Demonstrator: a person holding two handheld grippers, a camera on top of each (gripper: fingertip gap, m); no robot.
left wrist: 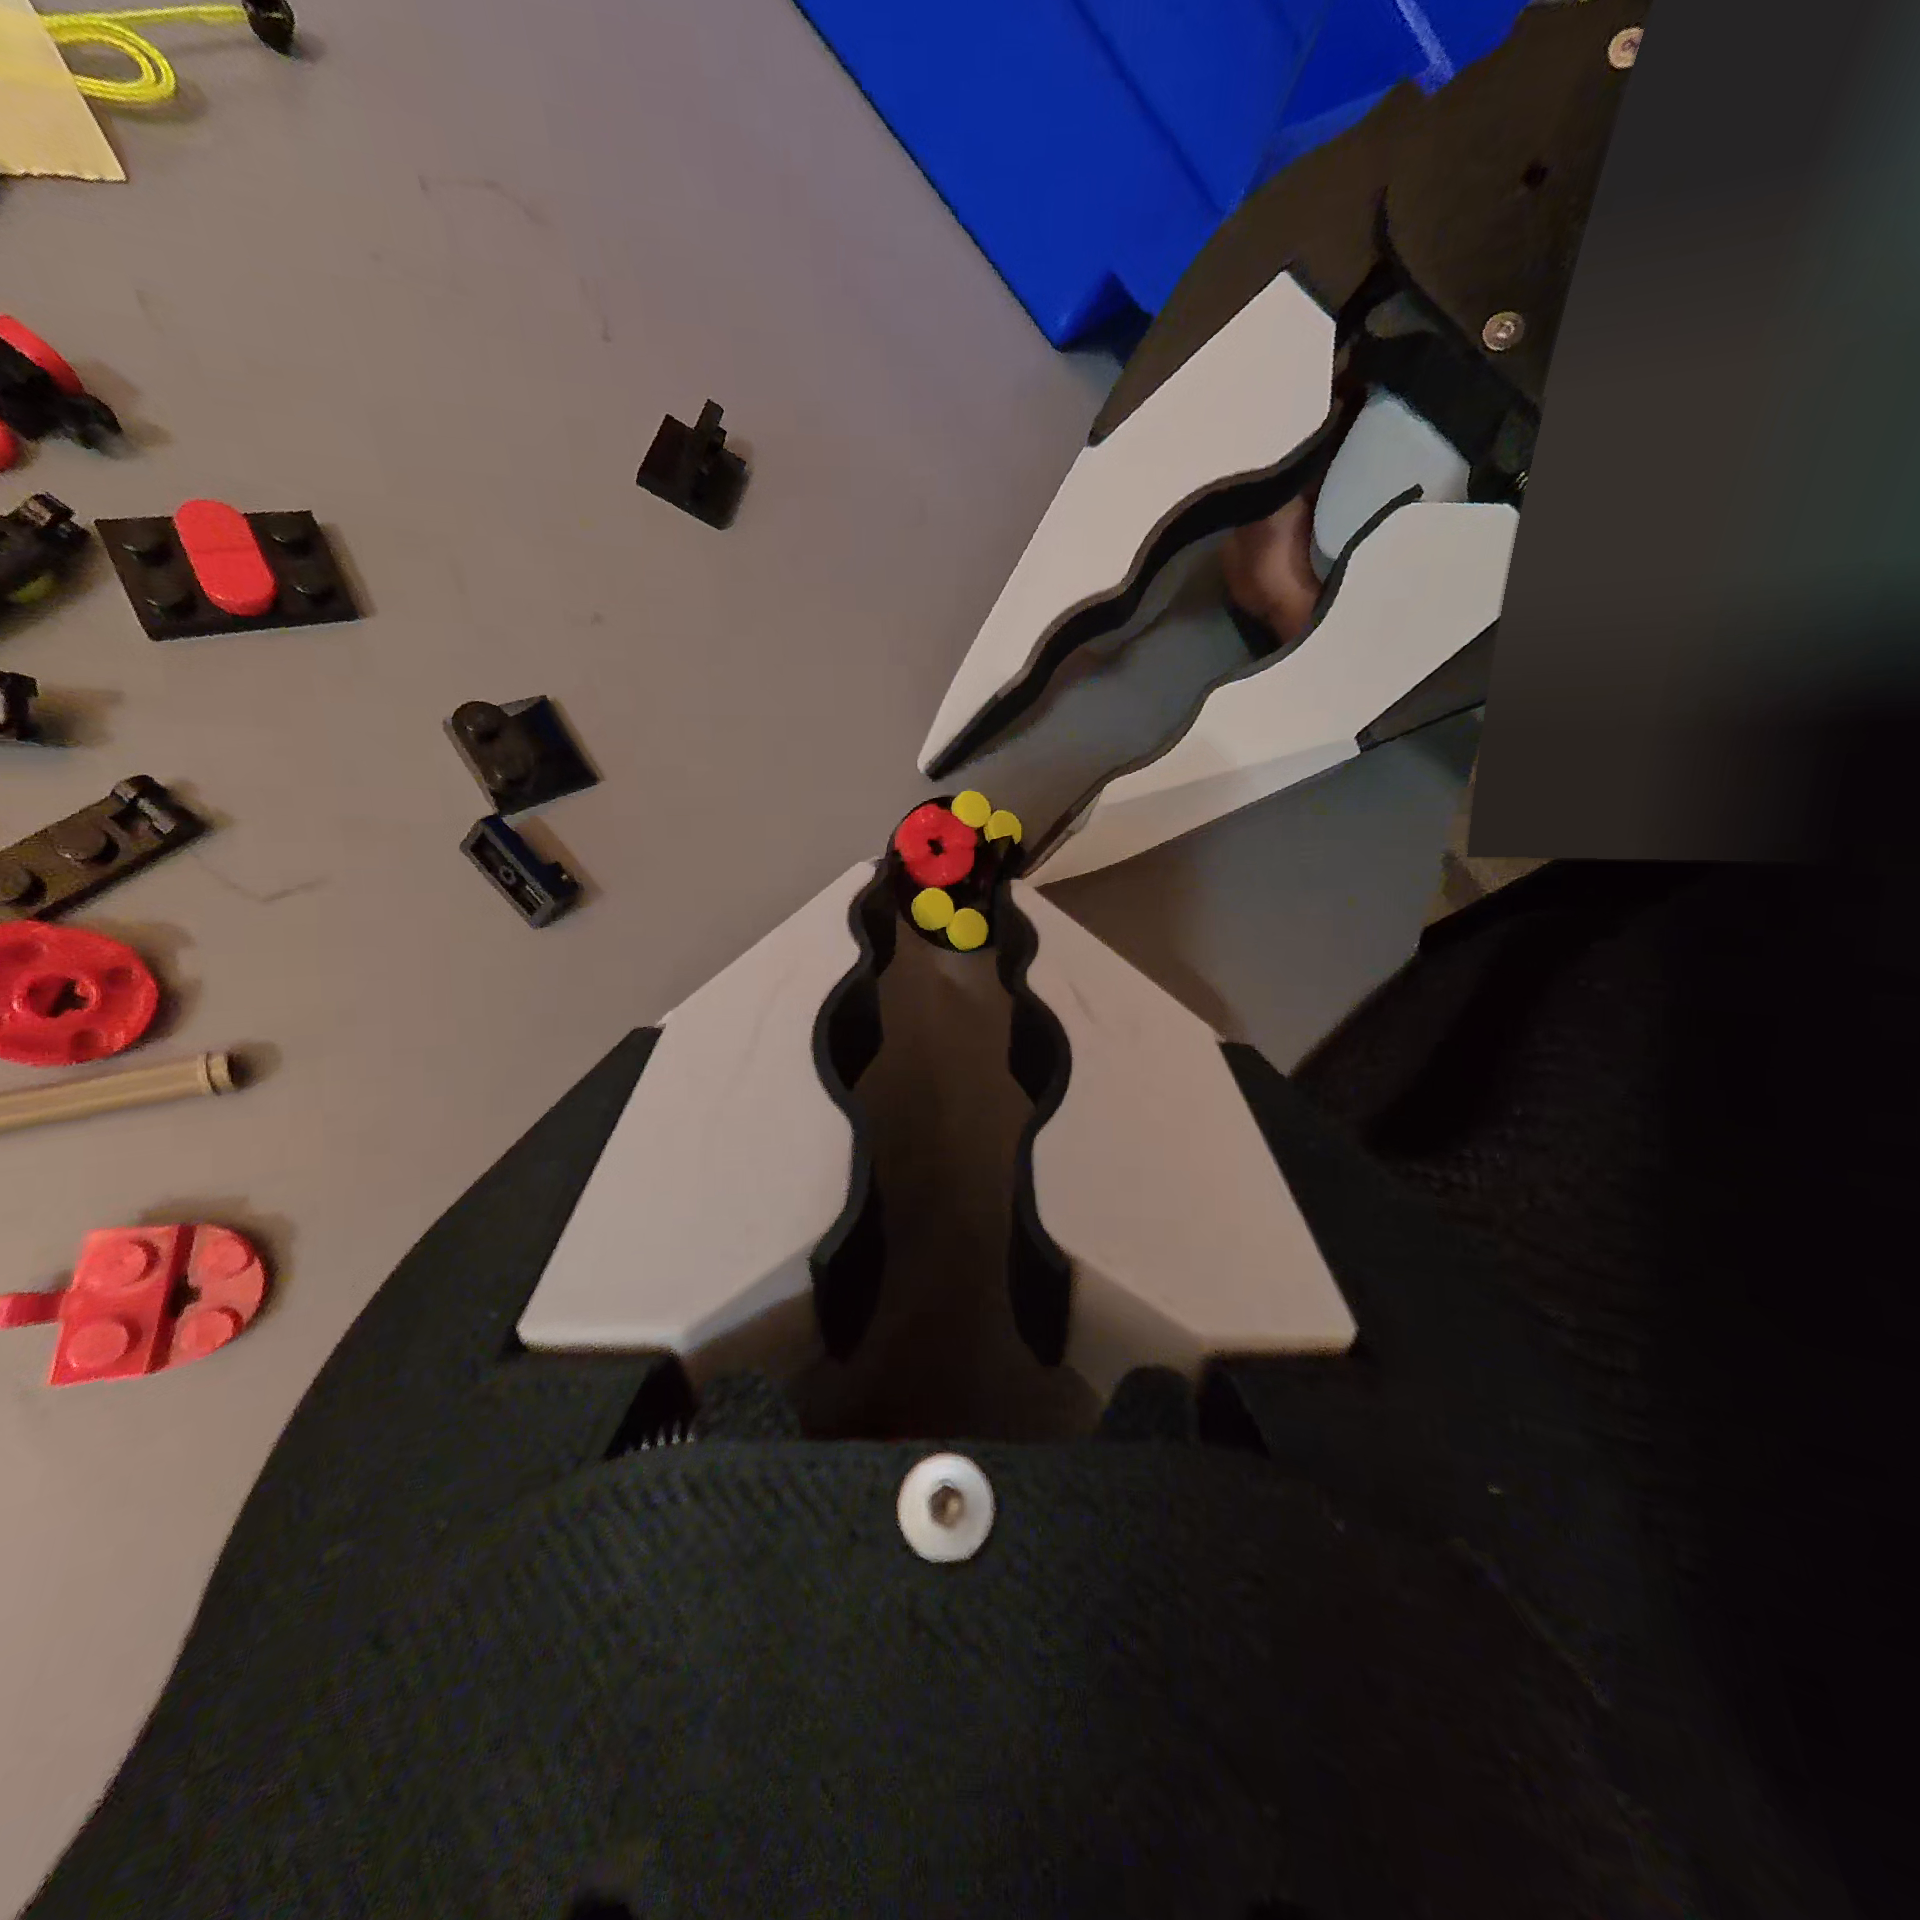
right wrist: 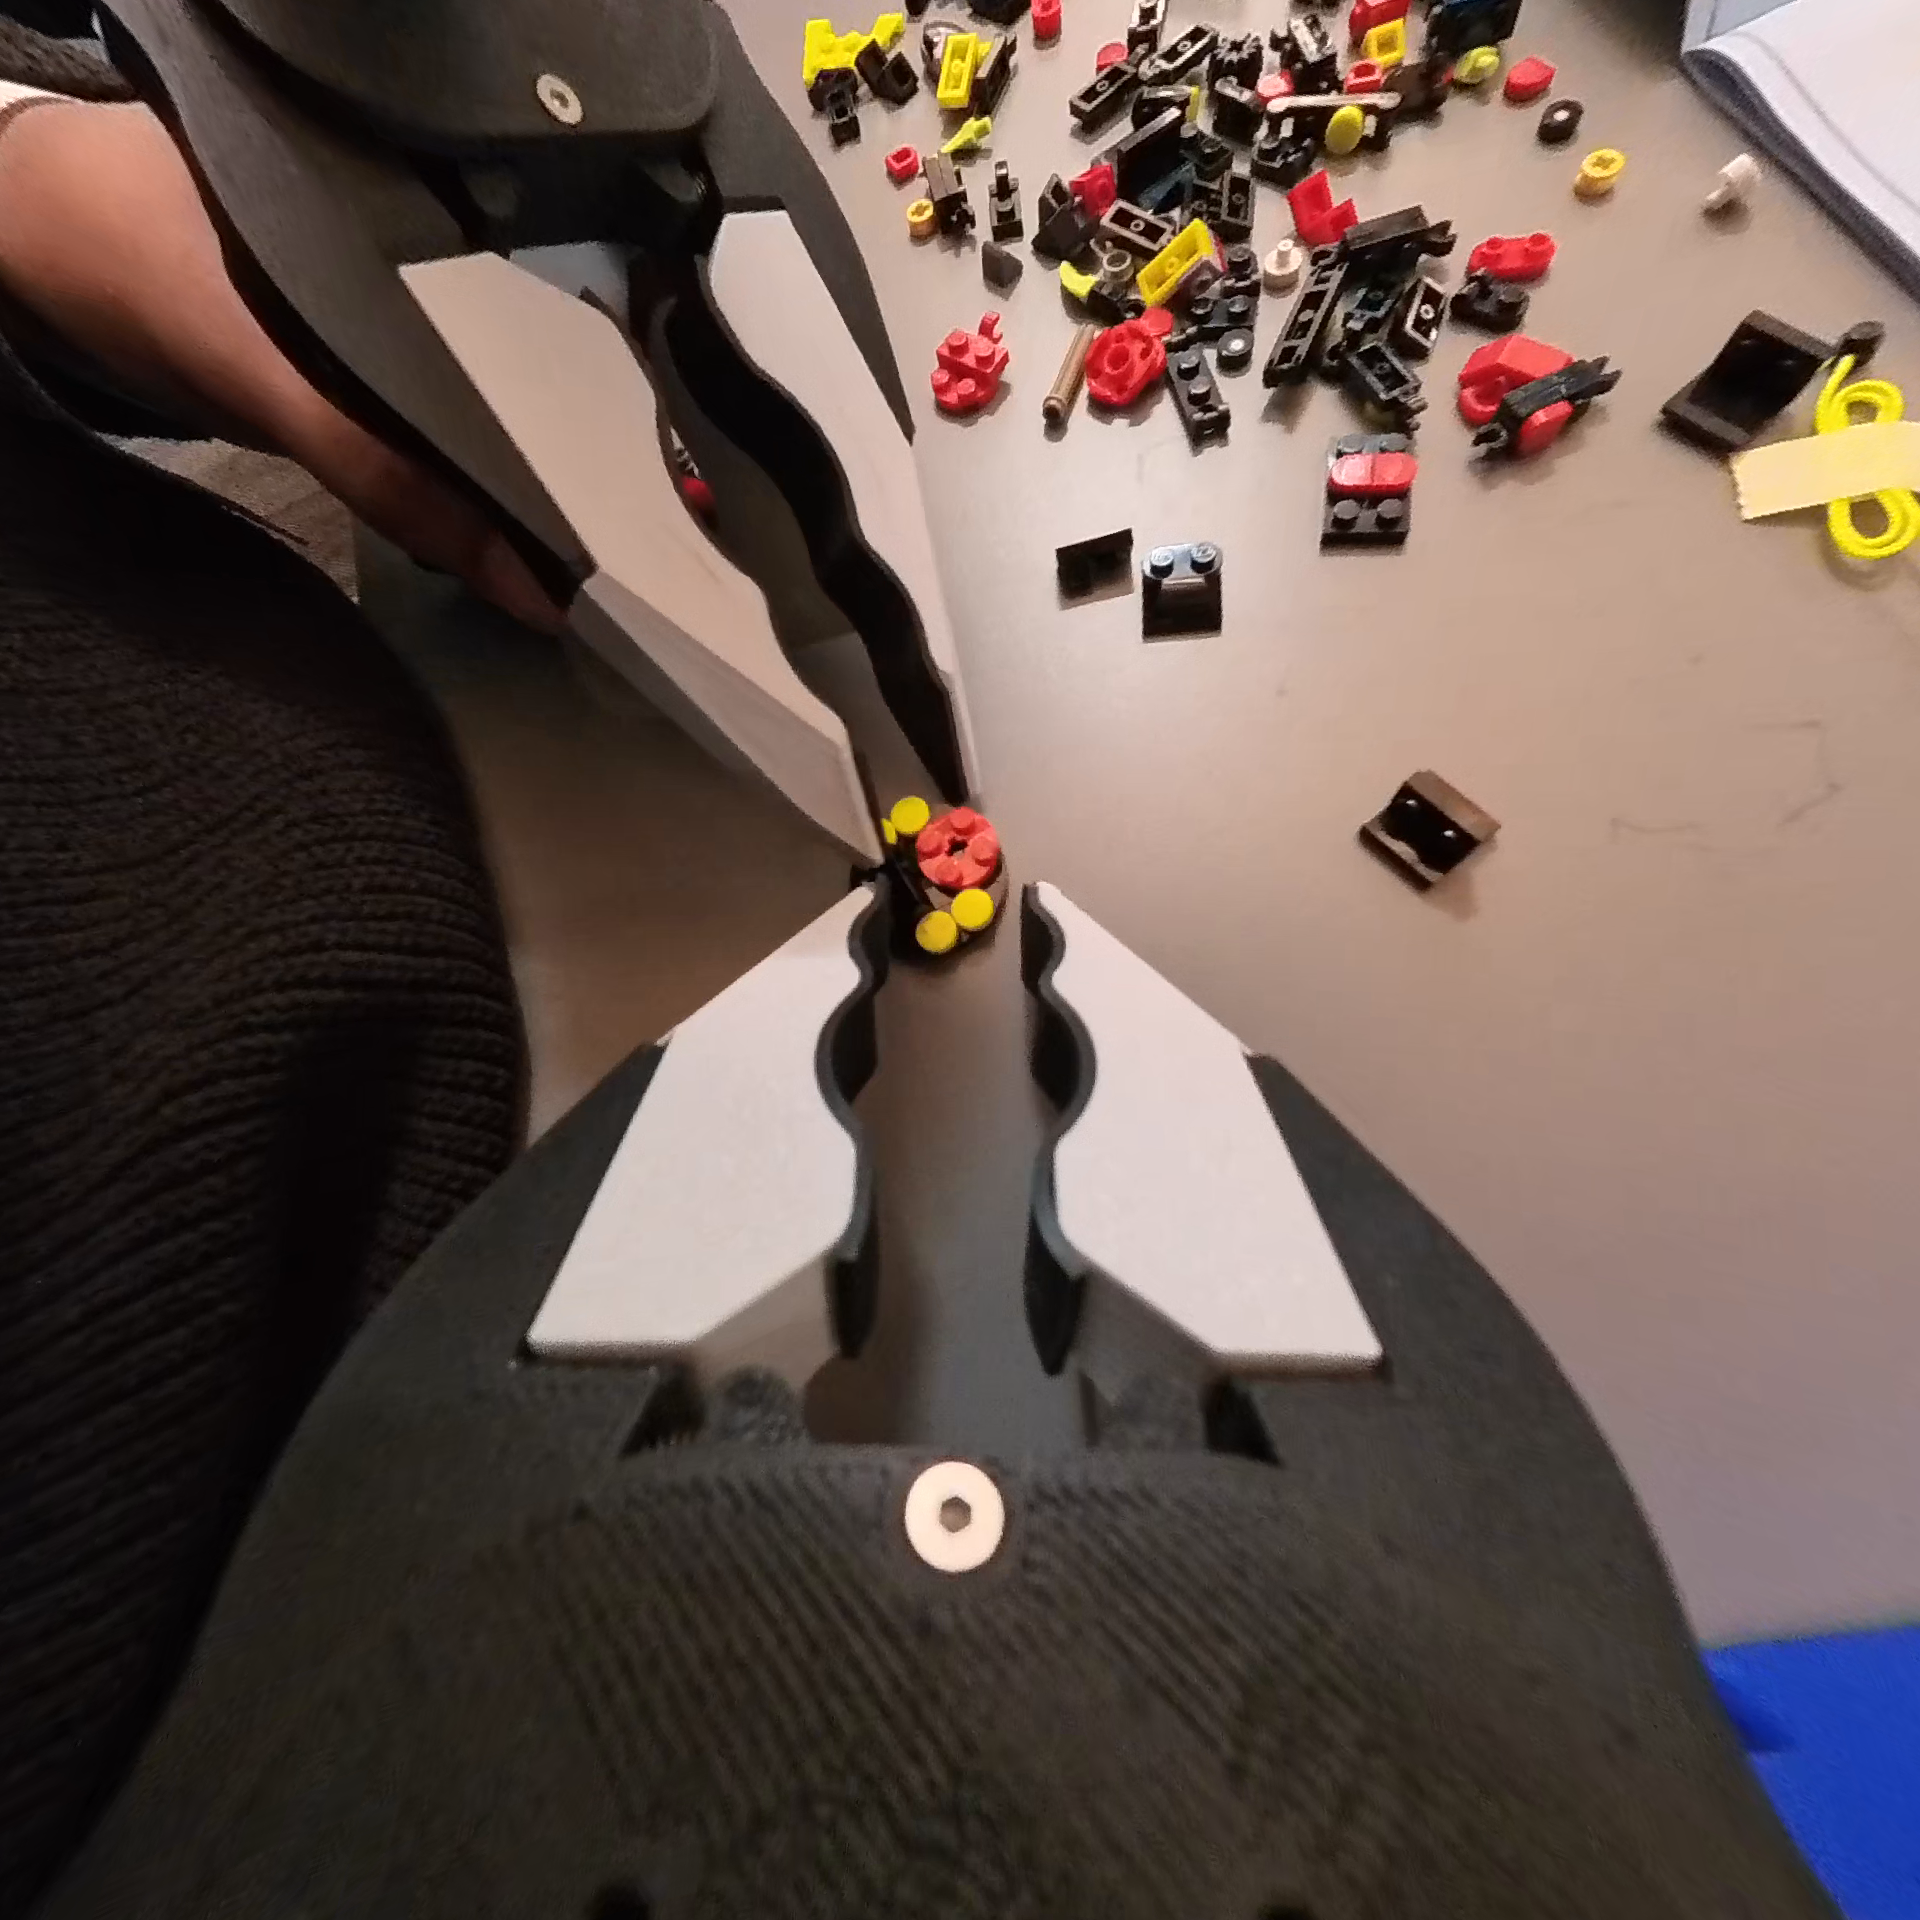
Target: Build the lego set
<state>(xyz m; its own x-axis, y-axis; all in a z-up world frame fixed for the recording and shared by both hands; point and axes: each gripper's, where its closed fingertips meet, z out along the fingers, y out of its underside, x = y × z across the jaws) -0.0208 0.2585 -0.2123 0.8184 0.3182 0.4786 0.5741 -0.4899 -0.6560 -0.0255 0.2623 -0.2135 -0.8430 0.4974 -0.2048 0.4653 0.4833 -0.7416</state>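
Between both grippers, a small red-and-yellow subassembly (left wrist: 951, 871) sits clamped by the left gripper (left wrist: 948, 883); the right gripper (right wrist: 951, 899) is apart. Most loose bricks (right wrist: 1247, 208) remain unassembled.

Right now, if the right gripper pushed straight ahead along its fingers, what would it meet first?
The small red-and-yellow lego assembly at its fingertips, held by the left gripper. The right gripper looks open; depth is unclear.

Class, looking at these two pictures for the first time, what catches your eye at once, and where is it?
A small black lego assembly with a red round piece and yellow studs sits at the centre, gripped by the left hand-held gripper, with the right hand-held gripper meeting it. A scattered heap of red, black and yellow lego pieces covers the grey table beyond.
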